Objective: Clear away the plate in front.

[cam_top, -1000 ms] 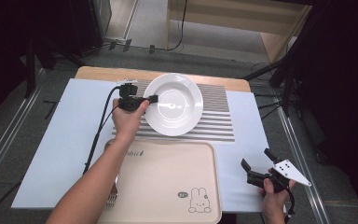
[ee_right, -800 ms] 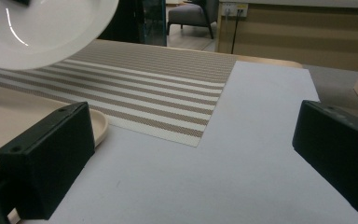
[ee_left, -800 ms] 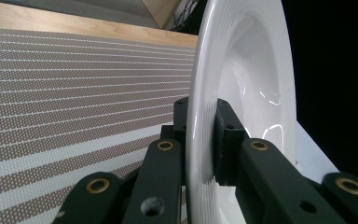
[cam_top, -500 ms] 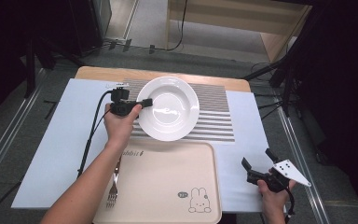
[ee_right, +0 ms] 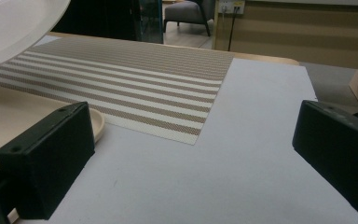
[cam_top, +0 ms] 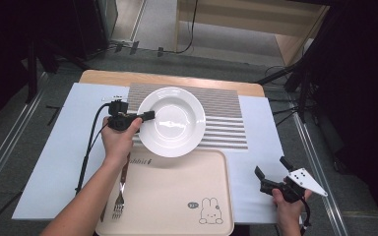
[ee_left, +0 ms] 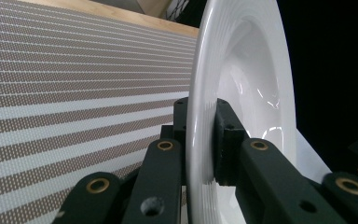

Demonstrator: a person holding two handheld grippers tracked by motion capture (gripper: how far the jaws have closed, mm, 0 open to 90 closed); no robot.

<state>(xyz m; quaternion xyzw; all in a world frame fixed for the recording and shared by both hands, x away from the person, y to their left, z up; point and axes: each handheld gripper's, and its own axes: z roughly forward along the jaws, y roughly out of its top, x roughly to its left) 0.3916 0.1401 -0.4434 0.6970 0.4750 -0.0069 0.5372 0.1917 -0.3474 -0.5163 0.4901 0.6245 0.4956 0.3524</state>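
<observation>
One white plate (cam_top: 172, 121) is counted, one striped placemat (cam_top: 226, 118), one beige tray (cam_top: 177, 196) with one rabbit print (cam_top: 210, 211), and one fork (cam_top: 119, 204). One white sheet (cam_top: 54, 162) is laid over one wooden table (cam_top: 103, 76). Two grippers are counted, the left gripper (cam_top: 147, 116) and the right gripper (cam_top: 270, 172).

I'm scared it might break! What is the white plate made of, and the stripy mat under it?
The white plate looks like glazed ceramic: smooth, glossy, with bright reflections of light, though hard plastic could look similar. The stripy mat seems to be woven plastic or fabric: a fine mesh texture shows in its brown and pale stripes, with a matte look.
</observation>
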